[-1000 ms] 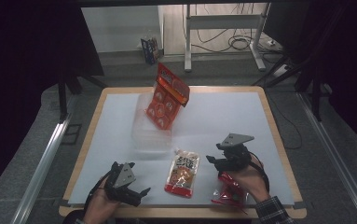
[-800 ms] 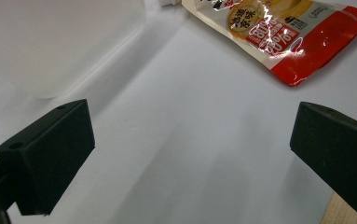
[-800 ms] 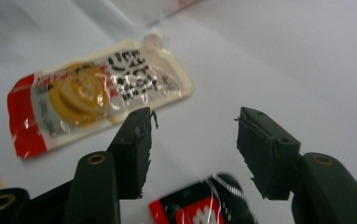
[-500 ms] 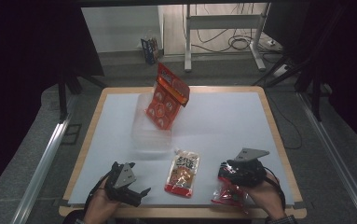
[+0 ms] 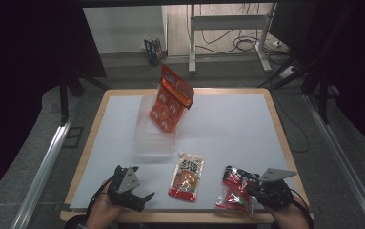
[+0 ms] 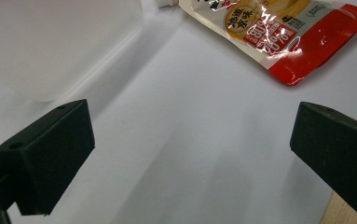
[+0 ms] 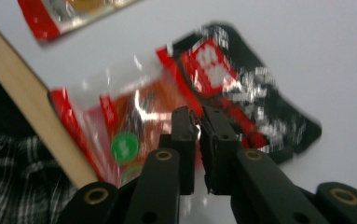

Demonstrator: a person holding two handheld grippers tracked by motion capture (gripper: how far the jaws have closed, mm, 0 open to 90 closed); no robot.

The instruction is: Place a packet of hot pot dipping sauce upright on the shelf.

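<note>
High view, left to right: left gripper (image 5: pixel 144 196) rests at the near left of the table (image 5: pixel 228 138), jaws spread wide with nothing between them. Just right, a yellow-red pouch (image 5: pixel 187 176) lies flat. At the near right edge, the right gripper (image 5: pixel 248 189) has just been closing and now pinches the red-black snack packet (image 5: pixel 234 188). Far centre: a clear container (image 5: pixel 154 132) with an orange bag (image 5: pixel 170 98) leaning in it.

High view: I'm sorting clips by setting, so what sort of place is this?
Probably a lab or recording workspace, not a home: a white-topped table with snack packets laid out, dark curtains around it, and a metal stand with loose cables on the floor behind.
</note>
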